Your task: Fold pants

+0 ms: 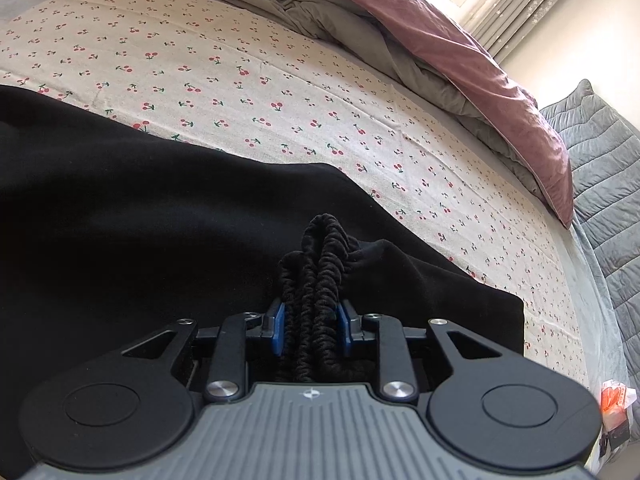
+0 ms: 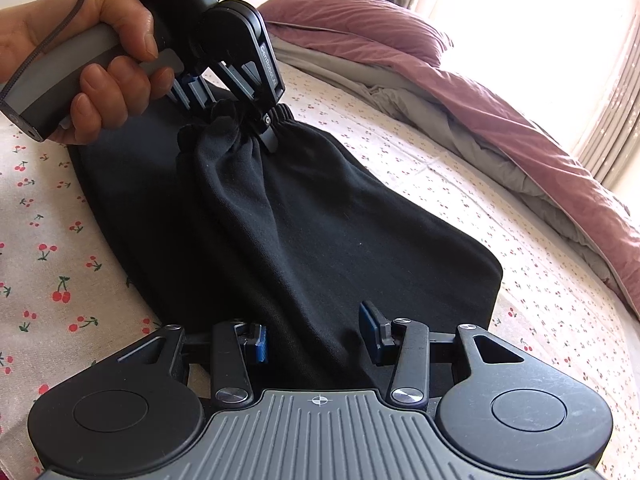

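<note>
Black pants (image 2: 304, 216) lie on the cherry-print bed sheet (image 2: 52, 248). In the left wrist view my left gripper (image 1: 312, 326) is shut on the bunched elastic waistband (image 1: 320, 264) of the pants (image 1: 140, 220). The right wrist view shows that left gripper (image 2: 244, 116) from the front, held by a hand, lifting the gathered waistband (image 2: 276, 114). My right gripper (image 2: 316, 336) is open, its blue pads (image 2: 370, 332) on either side of the near end of the pants, with black cloth between them.
A pink and grey duvet (image 1: 460, 64) is piled along the far side of the bed. A grey quilted cover (image 1: 600, 168) lies at the right edge. A bright curtained window (image 2: 560, 40) is behind. An orange packet (image 1: 616, 400) sits low right.
</note>
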